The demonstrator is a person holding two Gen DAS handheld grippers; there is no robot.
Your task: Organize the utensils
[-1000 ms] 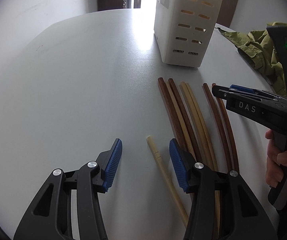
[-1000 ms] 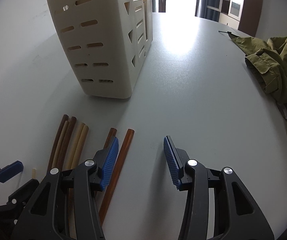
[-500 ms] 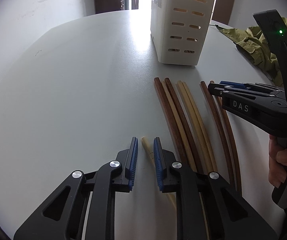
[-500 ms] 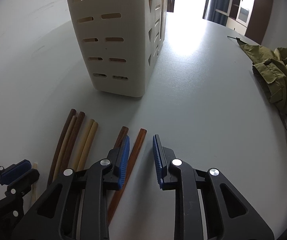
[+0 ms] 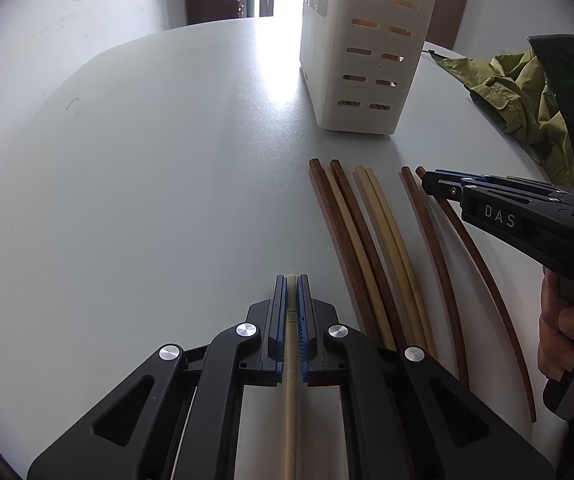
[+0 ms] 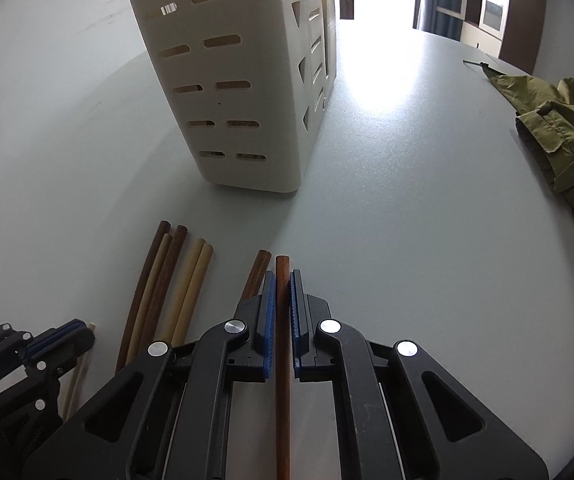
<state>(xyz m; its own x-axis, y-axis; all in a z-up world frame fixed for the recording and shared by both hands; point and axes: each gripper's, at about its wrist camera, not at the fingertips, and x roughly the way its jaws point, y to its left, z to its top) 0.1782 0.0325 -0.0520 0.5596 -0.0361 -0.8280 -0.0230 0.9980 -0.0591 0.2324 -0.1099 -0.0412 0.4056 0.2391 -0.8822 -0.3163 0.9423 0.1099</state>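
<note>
My left gripper (image 5: 291, 300) is clamped on a pale chopstick (image 5: 291, 400) on the grey worktop (image 5: 147, 200). My right gripper (image 6: 282, 300) is clamped on a reddish-brown chopstick (image 6: 282, 400). Between them lie loose chopsticks (image 5: 371, 248); beyond stands a cream slotted holder (image 6: 239, 80).

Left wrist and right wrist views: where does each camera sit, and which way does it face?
Left wrist: behind the left claw, aimed down at the table; shows a pale chopstick, the right claw, a hand.
Right wrist: behind the right claw, on a reddish chopstick; left claw at lower left.
Shared: white holder, green jacket.
</note>
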